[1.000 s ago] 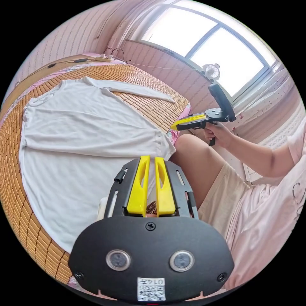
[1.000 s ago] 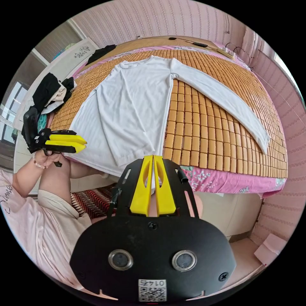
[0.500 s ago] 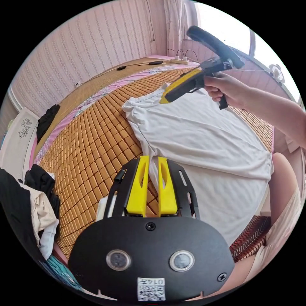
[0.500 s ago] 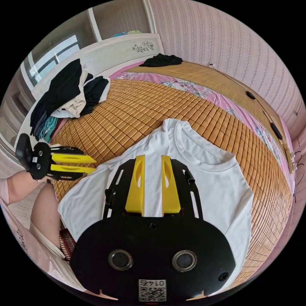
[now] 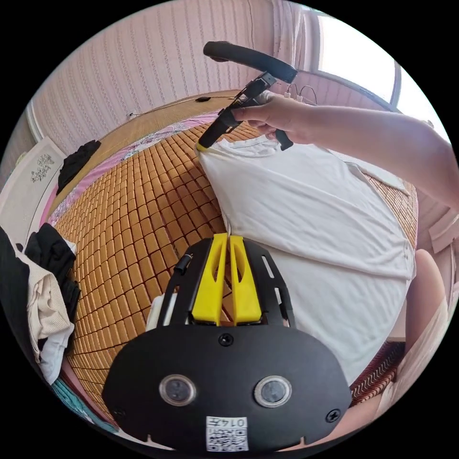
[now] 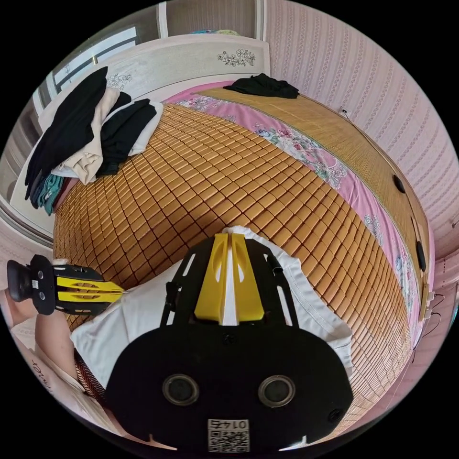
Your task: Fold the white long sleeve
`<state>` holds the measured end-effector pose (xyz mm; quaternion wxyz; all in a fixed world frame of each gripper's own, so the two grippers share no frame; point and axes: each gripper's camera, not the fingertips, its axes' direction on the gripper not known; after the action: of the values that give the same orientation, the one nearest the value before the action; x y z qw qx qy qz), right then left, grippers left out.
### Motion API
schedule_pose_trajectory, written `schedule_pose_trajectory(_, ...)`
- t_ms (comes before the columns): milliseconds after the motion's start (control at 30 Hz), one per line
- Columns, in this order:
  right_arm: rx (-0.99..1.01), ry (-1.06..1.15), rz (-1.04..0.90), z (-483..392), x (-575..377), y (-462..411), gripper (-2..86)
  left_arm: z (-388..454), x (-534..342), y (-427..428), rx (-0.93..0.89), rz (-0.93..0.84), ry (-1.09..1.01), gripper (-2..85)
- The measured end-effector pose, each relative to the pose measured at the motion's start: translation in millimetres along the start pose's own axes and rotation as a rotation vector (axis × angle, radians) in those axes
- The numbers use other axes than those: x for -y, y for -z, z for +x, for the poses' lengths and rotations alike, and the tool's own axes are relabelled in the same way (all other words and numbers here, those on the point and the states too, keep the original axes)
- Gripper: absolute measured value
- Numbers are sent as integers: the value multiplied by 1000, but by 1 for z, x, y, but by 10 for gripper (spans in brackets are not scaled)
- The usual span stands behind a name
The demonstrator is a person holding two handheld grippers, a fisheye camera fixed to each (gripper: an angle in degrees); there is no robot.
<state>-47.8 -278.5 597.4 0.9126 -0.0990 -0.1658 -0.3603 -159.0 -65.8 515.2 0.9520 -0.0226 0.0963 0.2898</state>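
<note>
Left gripper view: the left gripper, black-bodied with two yellow jaws, has its jaws drawn nearly together at the side edge of the white long-sleeve shirt. A thin strip of white cloth seems to sit between the tips, so it looks pinched on the edge.

Right gripper view: the right gripper, of the same build, has its jaws closed to a narrow slit with white fabric running up between them at the shoulder by the collar; it appears clamped there.

Other gripper seen: from the left camera, the right gripper reaches across, held in the person's hand, its tip down at the shirt's collar corner.

Where the shirt is: spread flat on a woven orange-brown bamboo mat that covers a bed, with its hem toward the person's knee.

How the shirt looks: thin, soft, plain white, with long shallow creases across the body (one sleeve is already folded over it).

Nearby: a pile of black, cream and teal clothes well apart at the mat's far corner.

Risk: both holds are shallow, on single edges. If the lift is uneven or quick, the cloth could slip out of one pair of jaws, or the fold could come out skewed and drag the sleeve loose.
</note>
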Motion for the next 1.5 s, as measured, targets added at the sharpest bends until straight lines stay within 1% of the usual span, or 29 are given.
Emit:
schedule_pose_trajectory(67,11,-38,-118,3,7,-23,15,-2,1,-16,-6,-52,22,-9)
schedule_pose_trajectory(133,4,-63,-163,9,2,-27,44,1,3,-16,7,-29,25,-7)
schedule_pose_trajectory(200,-4,-87,-130,19,-11,-10,72,-1,8,-12,-6,-35,39,1)
schedule_pose_trajectory(267,-21,-129,-54,39,-41,33,101,-1,7,1,4,23,30,13)
schedule_pose_trajectory(300,-24,-138,-33,44,-52,46,103,3,5,12,10,41,11,21)
schedule_pose_trajectory(367,-58,-150,73,50,-113,105,104,14,2,29,41,39,-27,37)
schedule_pose_trajectory(400,-79,-144,88,48,-132,118,103,26,-4,41,68,49,-58,41)
schedule_pose_trajectory(433,-134,-137,103,40,-172,140,99,33,-6,47,76,55,-73,43)
schedule_pose_trajectory(467,-171,-148,100,30,-216,156,94,49,-12,57,63,62,-101,41)
schedule_pose_trajectory(500,-175,-162,94,24,-238,161,91,69,-16,64,4,66,-117,38)
schedule_pose_trajectory(533,-151,-196,67,11,-283,167,85,81,-18,66,-40,65,-125,37)
schedule_pose_trajectory(567,-105,-246,29,-5,-328,166,79,109,-21,67,-136,53,-154,35)
schedule_pose_trajectory(600,-75,-273,10,-13,-349,164,76,141,-24,64,-213,40,-185,34)
schedule_pose_trajectory(633,-19,-318,-24,-32,-389,157,70,160,-25,62,-248,34,-204,35)
schedule_pose_trajectory(700,33,-361,-76,-62,-435,143,51,237,-28,50,-355,10,-271,40)
schedule_pose_trajectory(800,22,-402,-151,-94,-480,126,37,313,-17,35,-360,-27,-348,49)
schedule_pose_trajectory(900,-3,-455,-112,-103,-510,126,23,348,4,19,-335,-46,-347,47)
schedule_pose_trajectory(933,-1,-475,-93,-104,-521,127,14,353,8,15,-331,-63,-353,45)
schedule_pose_trajectory(1000,18,-486,-55,-105,-535,130,7,372,17,-8,-257,-218,-392,32)
schedule_pose_trajectory(1100,48,-495,-9,-107,-557,133,6,383,22,-10,-263,-256,-412,7)
schedule_pose_trajectory(1200,81,-530,49,-105,-580,142,24,392,30,-8,-252,-280,-418,20)
schedule_pose_trajectory(1267,18,-596,150,-94,-606,166,54,398,36,1,-244,-291,-446,37)
schedule_pose_trajectory(1300,-18,-614,171,-89,-614,173,59,403,41,10,-243,-272,-469,39)
schedule_pose_trajectory(1333,-122,-672,206,-75,-633,187,62,404,44,15,-243,-258,-481,40)
schedule_pose_trajectory(1367,-244,-758,230,-57,-655,198,66,408,51,24,-246,-232,-504,36)
schedule_pose_trajectory(1400,-300,-808,239,-48,-667,203,68,411,60,31,-258,-207,-524,33)
schedule_pose_trajectory(1433,-393,-920,258,-29,-694,212,74,413,66,34,-266,-194,-534,31)
schedule_pose_trajectory(1467,-454,-1031,286,-12,-723,219,80,418,80,38,-277,-166,-551,29)
schedule_pose_trajectory(1500,-472,-1079,295,-6,-737,221,81,425,95,40,-275,-131,-585,27)
